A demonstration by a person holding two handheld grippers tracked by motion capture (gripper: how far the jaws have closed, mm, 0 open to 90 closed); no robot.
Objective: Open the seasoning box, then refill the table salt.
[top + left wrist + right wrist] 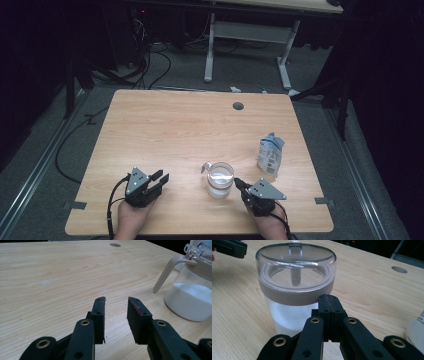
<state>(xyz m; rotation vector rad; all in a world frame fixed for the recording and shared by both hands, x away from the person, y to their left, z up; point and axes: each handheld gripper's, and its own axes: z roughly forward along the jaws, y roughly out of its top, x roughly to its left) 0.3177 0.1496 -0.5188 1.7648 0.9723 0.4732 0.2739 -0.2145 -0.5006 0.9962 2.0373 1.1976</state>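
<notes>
High view first: the jar [220, 179] with white powder sits a bit right of center in the lower part of the frame, on the wooden table [190, 130]. The right gripper [239, 184] is just to its lower right, tips right up against the jar's side. The left gripper [161, 180] is in the lower left, well apart from the jar, jaws spread with nothing in them. A small white-and-blue pouch [270, 155] stands further right.

Left gripper view: the left gripper [116, 307] has its pads parted over bare wood, nothing between them. The jar [190, 292] is at the right edge, its beige spoon handle [166, 271] hanging down its side.

Right gripper view: the right gripper [329, 305] has its jaws pressed flat together, holding nothing, tips against the beige band under the clear lid [295, 257]. The jar [294, 290] takes up the center left.
</notes>
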